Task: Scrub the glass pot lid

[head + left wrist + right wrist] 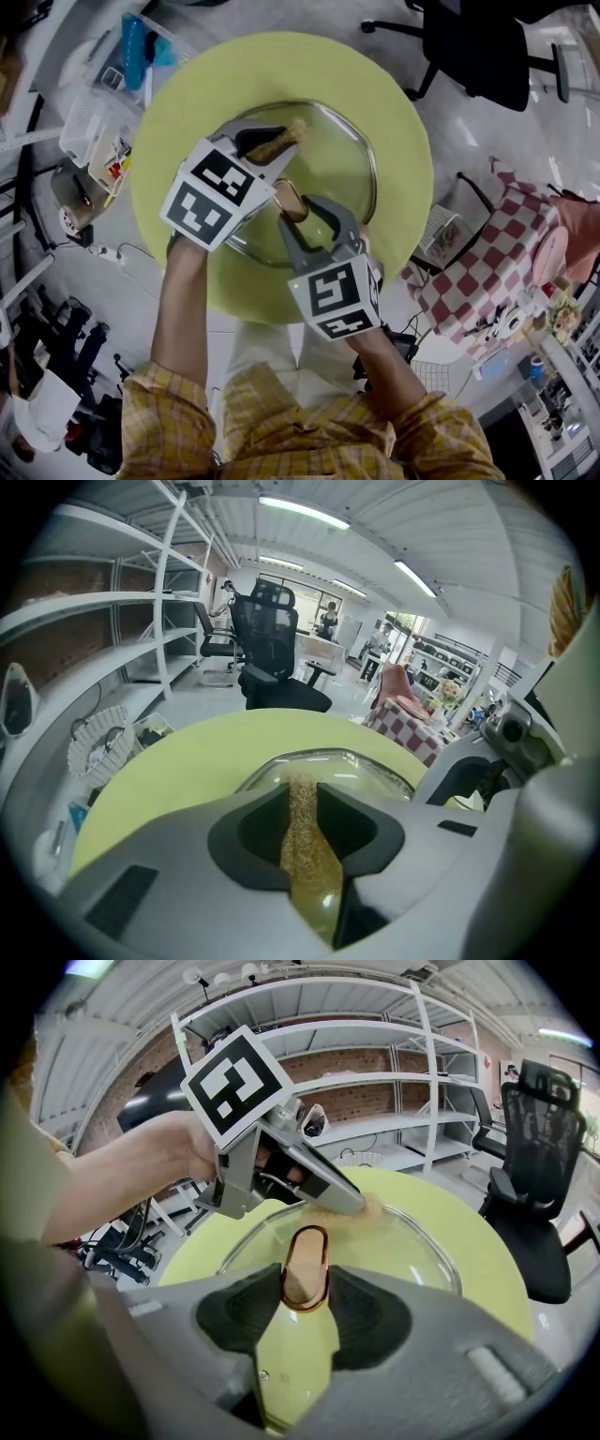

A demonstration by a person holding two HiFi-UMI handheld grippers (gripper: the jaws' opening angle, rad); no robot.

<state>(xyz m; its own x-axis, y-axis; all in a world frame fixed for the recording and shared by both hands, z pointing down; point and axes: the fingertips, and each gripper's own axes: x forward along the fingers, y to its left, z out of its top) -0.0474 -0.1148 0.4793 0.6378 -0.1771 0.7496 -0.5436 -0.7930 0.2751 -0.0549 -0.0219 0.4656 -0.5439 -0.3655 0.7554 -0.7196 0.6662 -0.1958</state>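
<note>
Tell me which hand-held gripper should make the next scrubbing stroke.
Left. The left hand-held gripper is shut on the scrubber, whose tip meets the glass pot lid; the right hand-held gripper is shut on the lid's handle, steadying it.

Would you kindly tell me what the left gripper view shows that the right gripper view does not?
Only the left gripper view shows the left gripper's jaws closed on the fibrous scrubbing pad, and the checked cloth beyond the table. Only the right gripper view shows the right gripper shut on the lid's brown handle, plus the person's forearm and the left gripper's marker cube. Both show the glass pot lid lying on the round yellow-green table.
</note>
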